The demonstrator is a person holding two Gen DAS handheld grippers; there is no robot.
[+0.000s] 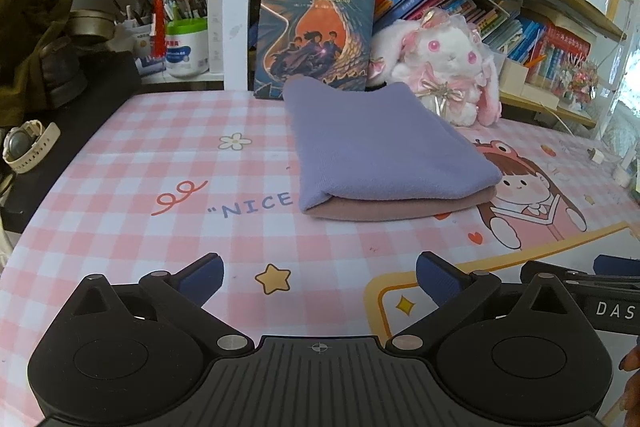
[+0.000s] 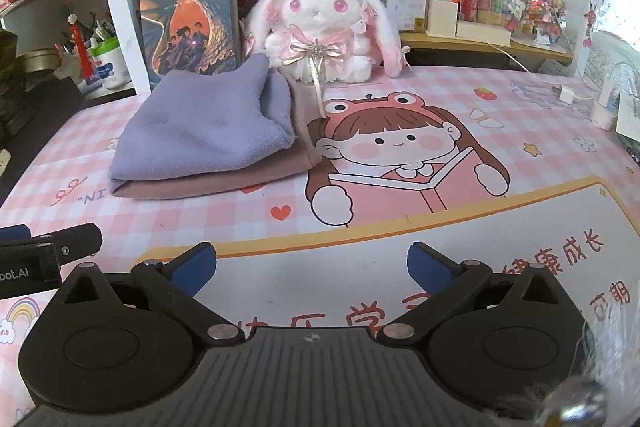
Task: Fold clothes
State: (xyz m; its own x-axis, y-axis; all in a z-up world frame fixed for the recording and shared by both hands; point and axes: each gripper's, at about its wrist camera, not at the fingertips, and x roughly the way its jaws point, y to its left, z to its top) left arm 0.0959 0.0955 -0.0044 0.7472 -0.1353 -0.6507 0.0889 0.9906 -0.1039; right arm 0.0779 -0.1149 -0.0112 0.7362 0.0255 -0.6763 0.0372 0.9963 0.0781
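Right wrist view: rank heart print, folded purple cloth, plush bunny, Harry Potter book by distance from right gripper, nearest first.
From the right gripper, open over the desk mat:
1. Red heart print, on the mat just ahead, slightly left.
2. Folded purple cloth, mid-desk, left, atop a mauve layer.
3. Plush bunny, at the back, centre.
4. Harry Potter book, back left, propped upright, slightly behind the bunny.

The left gripper, its blue-padded jaws spread wide and empty, sits low over the near edge of the pink checked desk mat, while a folded lilac garment lies on a mauve one toward the mat's far edge, before a standing book and plush rabbit
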